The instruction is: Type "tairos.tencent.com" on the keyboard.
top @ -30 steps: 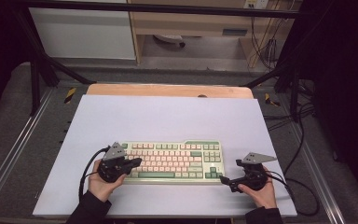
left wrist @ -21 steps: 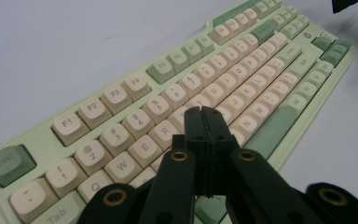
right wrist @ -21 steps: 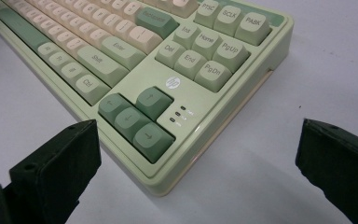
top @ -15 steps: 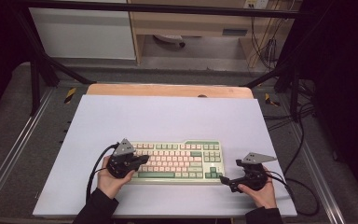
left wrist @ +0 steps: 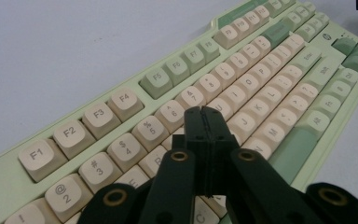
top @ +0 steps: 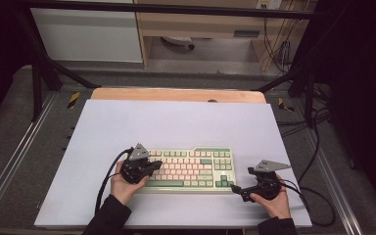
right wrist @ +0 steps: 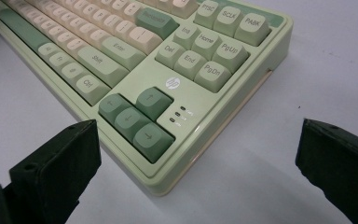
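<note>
A pale green keyboard (top: pixel 193 169) with cream and green keys lies on the white table top, near the front. My left gripper (top: pixel 156 163) hovers over its left end and points right. In the left gripper view its jaws are pressed together with nothing between them; the left gripper (left wrist: pixel 204 116) has its tip above the upper letter rows of the keyboard (left wrist: pixel 270 65). My right gripper (top: pixel 236 188) rests on the table just off the keyboard's front right corner. In the right gripper view the right gripper (right wrist: pixel 200 156) stands open, its jaws wide apart on either side of that corner of the keyboard (right wrist: pixel 135 70) by the arrow keys.
The white table top (top: pixel 176 122) stretches bare behind the keyboard to a wooden strip (top: pixel 176 94) at the back. Black cables (top: pixel 318 196) trail off the right edge. Metal rails (top: pixel 10 166) run along both sides of the table.
My left hand has moved right, carrying the shut gripper from the keyboard's left edge to above its keys. The right hand has stayed put.
</note>
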Demonstrator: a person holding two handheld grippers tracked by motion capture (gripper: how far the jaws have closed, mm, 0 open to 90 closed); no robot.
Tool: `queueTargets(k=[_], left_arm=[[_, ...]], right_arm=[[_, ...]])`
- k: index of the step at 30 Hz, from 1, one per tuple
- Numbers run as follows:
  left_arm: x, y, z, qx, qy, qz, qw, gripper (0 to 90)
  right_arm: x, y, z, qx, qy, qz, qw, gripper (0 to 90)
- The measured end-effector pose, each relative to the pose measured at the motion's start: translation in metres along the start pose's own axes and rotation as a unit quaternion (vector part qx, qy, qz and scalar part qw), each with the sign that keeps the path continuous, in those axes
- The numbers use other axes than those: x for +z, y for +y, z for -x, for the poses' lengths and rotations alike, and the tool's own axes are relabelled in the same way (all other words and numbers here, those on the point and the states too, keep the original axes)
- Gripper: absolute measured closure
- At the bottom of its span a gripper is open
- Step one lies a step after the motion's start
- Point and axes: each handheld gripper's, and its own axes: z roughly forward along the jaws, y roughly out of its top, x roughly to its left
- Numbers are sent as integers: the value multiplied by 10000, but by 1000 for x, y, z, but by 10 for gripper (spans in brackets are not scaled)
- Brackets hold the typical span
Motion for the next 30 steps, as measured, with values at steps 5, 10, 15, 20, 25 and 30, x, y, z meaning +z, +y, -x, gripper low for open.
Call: queueTargets(k=[5,10,15,20,25,30], left_arm=[[5,0,-1,-15,72,-46,10000,900],[9,-1,-1,22,136,-77,9999,900],[11,-2,-3,22,151,-112,9998,900],[13,-3,-3,30,149,-137,9998,900],[14,-3,-2,53,145,-135,9998,900],[15,-4,-2,54,143,-172,9997,900]], right_arm=[[0,0,0,-4,3,2,10000,6],[0,0,0,-7,1,-5,10000,5],[0,0,0,-8,-9,-14,10000,5],[0,0,0,-22,-11,-3,10000,5],[0,0,0,-12,-2,-13,10000,5],[1,0,0,-24,-11,-5,10000,6]])
